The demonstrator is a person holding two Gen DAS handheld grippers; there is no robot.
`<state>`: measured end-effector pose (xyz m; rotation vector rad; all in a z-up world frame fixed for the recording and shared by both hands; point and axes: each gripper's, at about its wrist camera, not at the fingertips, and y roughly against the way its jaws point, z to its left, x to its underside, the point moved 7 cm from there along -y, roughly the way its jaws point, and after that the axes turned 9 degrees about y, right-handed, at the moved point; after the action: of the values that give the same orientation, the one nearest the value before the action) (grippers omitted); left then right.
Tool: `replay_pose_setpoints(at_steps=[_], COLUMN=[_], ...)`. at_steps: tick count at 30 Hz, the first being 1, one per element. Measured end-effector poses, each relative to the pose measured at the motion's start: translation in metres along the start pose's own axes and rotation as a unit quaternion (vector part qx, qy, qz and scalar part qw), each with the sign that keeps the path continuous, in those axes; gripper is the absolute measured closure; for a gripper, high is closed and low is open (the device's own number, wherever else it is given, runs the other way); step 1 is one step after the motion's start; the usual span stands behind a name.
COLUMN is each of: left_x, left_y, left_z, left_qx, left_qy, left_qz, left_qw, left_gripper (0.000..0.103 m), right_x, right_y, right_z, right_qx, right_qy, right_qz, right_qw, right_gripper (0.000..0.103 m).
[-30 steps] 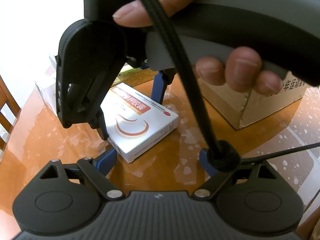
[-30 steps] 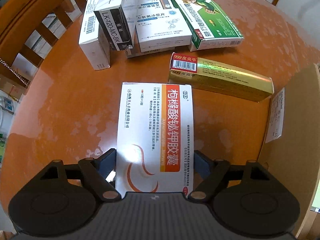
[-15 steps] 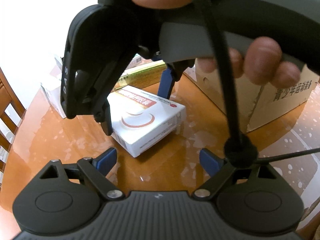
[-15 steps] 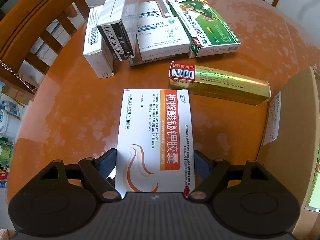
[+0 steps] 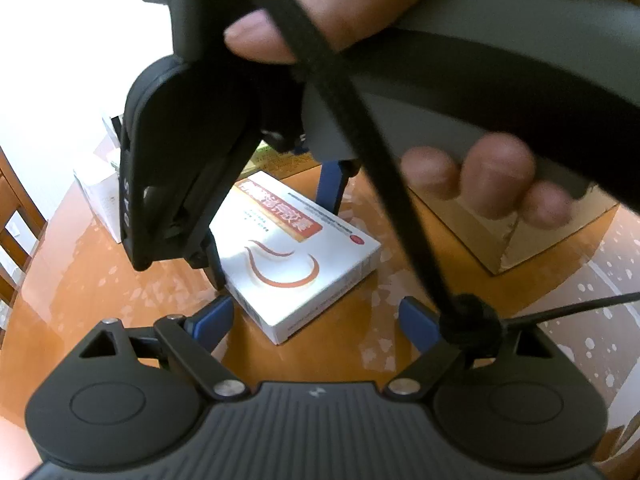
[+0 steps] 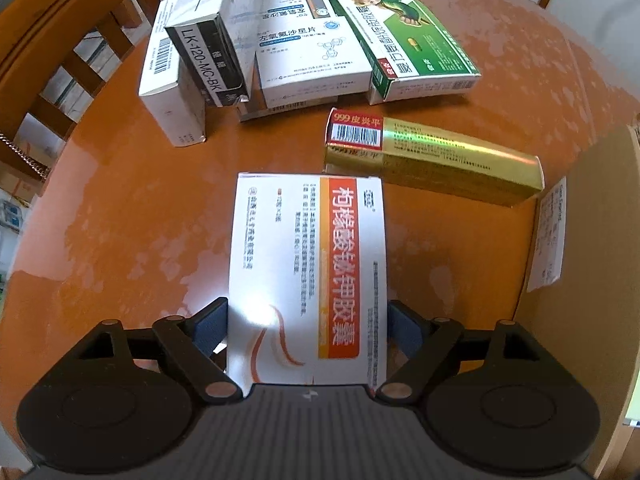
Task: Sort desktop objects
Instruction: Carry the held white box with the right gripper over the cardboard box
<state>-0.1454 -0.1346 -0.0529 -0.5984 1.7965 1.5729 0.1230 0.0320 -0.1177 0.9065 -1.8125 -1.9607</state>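
Observation:
A white medicine box with an orange band [image 6: 308, 260] lies flat on the orange table [image 6: 120, 220]. My right gripper [image 6: 308, 328] points steeply down over it with a blue pad on each long side. Its jaws are opening and the pads stand just off the box. In the left wrist view the same box [image 5: 296, 256] rests on the table under the right gripper [image 5: 276, 228], which a hand [image 5: 480, 176] holds. My left gripper [image 5: 316, 320] hovers in front of the box, open, with nothing between its fingers.
A gold carton [image 6: 440, 160] lies just beyond the white box. Behind it are a green box [image 6: 404, 32], a white box with blue print [image 6: 308, 60], a black box [image 6: 212, 56] and an upright white box [image 6: 168, 92]. A cardboard box [image 6: 592, 240] stands at the right. A wooden chair [image 6: 60, 40] is at the left.
The left gripper has drawn back and slightly up from the white box. The right gripper's pads have eased off the box's sides; the box lies where it was.

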Motion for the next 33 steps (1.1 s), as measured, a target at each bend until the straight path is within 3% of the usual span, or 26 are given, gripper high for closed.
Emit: replay_pose_setpoints(at_steps=[11, 33], left_x=[-0.002, -0.039], left_y=[0.030, 0.134], left_z=[-0.030, -0.110], left_qx=[-0.002, -0.039], left_qy=[-0.012, -0.021], left_qz=[-0.012, -0.073], left_qw=[0.9999, 0.9963], left_gripper=[0.013, 0.013], right_x=[-0.003, -0.006], right_y=[0.007, 0.109], right_z=[0.000, -0.018], right_qx=[-0.017, -0.074], right_qy=[0.001, -0.021], right_qz=[-0.013, -0.115], right_qw=[1.000, 0.990], right_gripper=[0.019, 0.019])
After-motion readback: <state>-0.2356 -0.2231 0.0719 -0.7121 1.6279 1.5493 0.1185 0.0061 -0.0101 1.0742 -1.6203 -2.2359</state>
